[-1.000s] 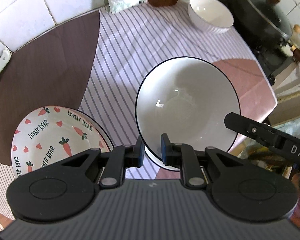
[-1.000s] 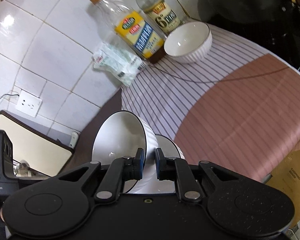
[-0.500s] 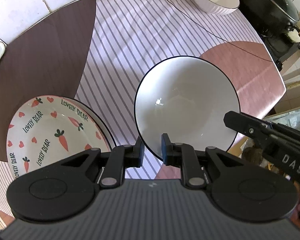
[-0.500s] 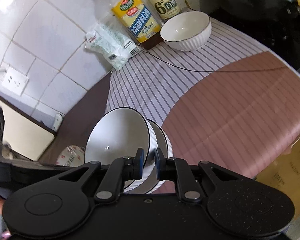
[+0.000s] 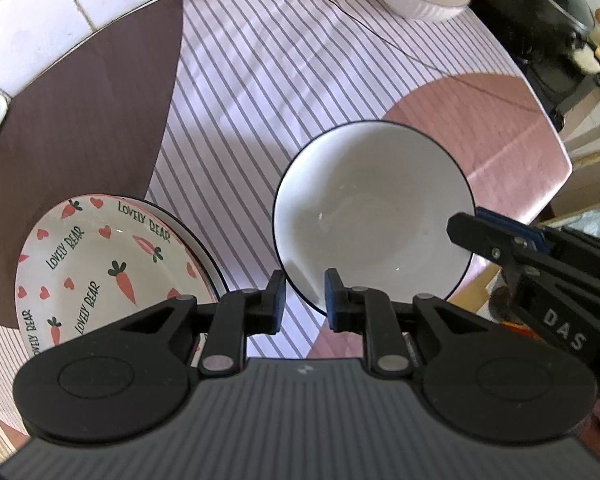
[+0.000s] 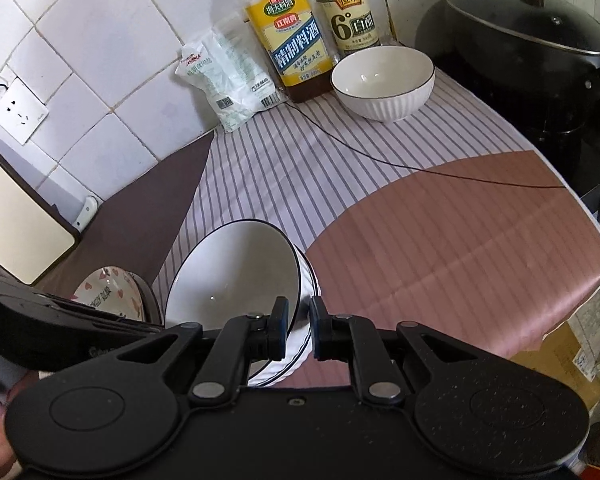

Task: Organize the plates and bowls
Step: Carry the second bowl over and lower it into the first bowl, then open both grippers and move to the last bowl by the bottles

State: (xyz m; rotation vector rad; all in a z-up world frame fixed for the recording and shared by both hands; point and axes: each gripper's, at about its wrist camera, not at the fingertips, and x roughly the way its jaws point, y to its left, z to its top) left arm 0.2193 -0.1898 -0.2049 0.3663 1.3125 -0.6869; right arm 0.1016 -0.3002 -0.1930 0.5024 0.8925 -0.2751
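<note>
I had the right gripper [image 6: 299,330] pinching the near rim of the white, black-rimmed ceramic bowl [image 6: 236,280], tilted at the lower centre of the right wrist view, with a second black-rimmed bowl [image 6: 308,280] just behind and under it, the two apparently nesting. In the left wrist view the left gripper [image 5: 305,300] had its fingers slightly spread on either side of the same bowl's rim at the lower centre of the frame; I could not tell whether the pads actually touched it. I judged the step in hand to be stacking the held bowl into the one below, over the striped pink and white tablecloth [image 6: 340,184]. The next move, as I read it, called for levelling the bowl, seating it squarely, then letting go and reaching for the white ribbed bowl [image 6: 384,80] at the upper centre of the right wrist view, near the bottles. By my count there were three bowls: two black-rimmed and one ribbed. At the lower left of the left wrist view sat the carrot-and-heart patterned round plate [image 5: 100,272] on what looked like at least one darker-edged plate beneath, so two plates or more. Two sauce bottles [image 6: 288,36] and one black lidded pot [image 6: 528,44] stood at the top of the right wrist view.
</note>
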